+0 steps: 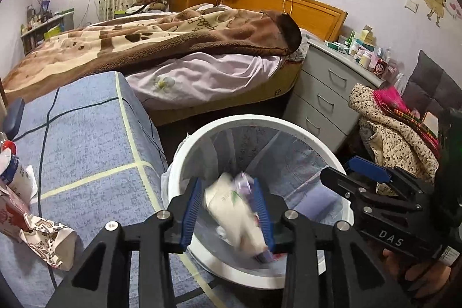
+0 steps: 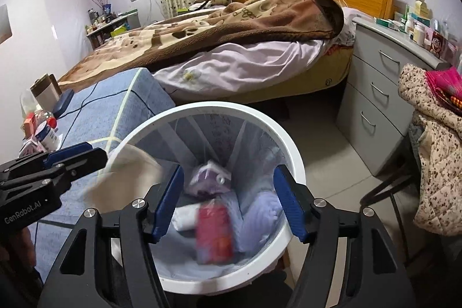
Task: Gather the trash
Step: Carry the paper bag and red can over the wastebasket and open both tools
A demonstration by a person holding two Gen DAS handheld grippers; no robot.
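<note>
A white round trash bin (image 1: 260, 121) with a clear liner stands on the floor beside a blue-covered table (image 1: 86, 140). My left gripper (image 1: 228, 210) is over the bin, its jaws apart, with a blurred cream-coloured wrapper (image 1: 231, 210) between the pads; whether the pads still touch it cannot be told. My right gripper (image 2: 229, 201) is open over the bin (image 2: 219, 108); a blurred red packet (image 2: 215, 233) is below it inside the bin, with purple and white trash (image 2: 208, 178). The cream wrapper (image 2: 127, 178) also shows blurred at the left gripper's tip (image 2: 95, 158).
More trash lies on the blue table at left: a crumpled patterned paper bag (image 1: 49, 238), a red carton (image 1: 11, 212) and a red-capped bottle (image 1: 11, 163). A bed (image 1: 173, 48), a grey drawer unit (image 1: 323, 94) and a chair with clothes (image 1: 395, 129) surround the bin.
</note>
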